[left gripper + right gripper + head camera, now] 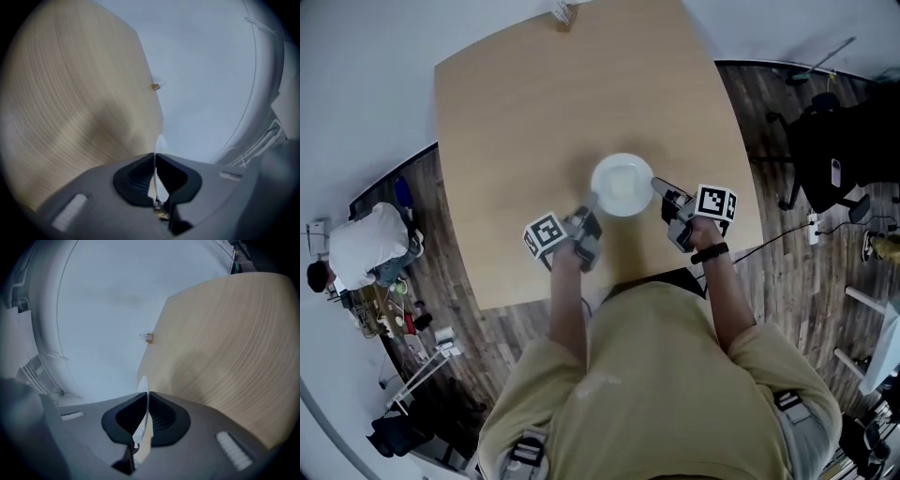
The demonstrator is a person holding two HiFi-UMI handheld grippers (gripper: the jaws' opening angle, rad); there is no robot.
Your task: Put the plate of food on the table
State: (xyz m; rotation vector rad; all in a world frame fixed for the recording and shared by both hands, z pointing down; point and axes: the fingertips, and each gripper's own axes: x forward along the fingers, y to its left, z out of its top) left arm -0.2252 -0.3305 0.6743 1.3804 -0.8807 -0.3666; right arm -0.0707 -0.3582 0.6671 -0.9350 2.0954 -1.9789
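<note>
A round white plate [622,185] hangs over the near part of the wooden table [534,112] in the head view; I cannot make out any food on it. My left gripper [591,204] is shut on the plate's left rim, and my right gripper [657,187] is shut on its right rim. In the left gripper view the thin white plate edge [158,154] stands clamped between the dark jaws of the left gripper [155,161]. The right gripper view shows the same: the plate edge [142,390] is pinched in the right gripper [147,399].
A small brown object [565,16] stands at the table's far edge, also seen as a small object [155,86] in the left gripper view and as a small object [148,337] in the right one. A person in white [366,246] crouches at the left. A dark chair [830,141] stands right.
</note>
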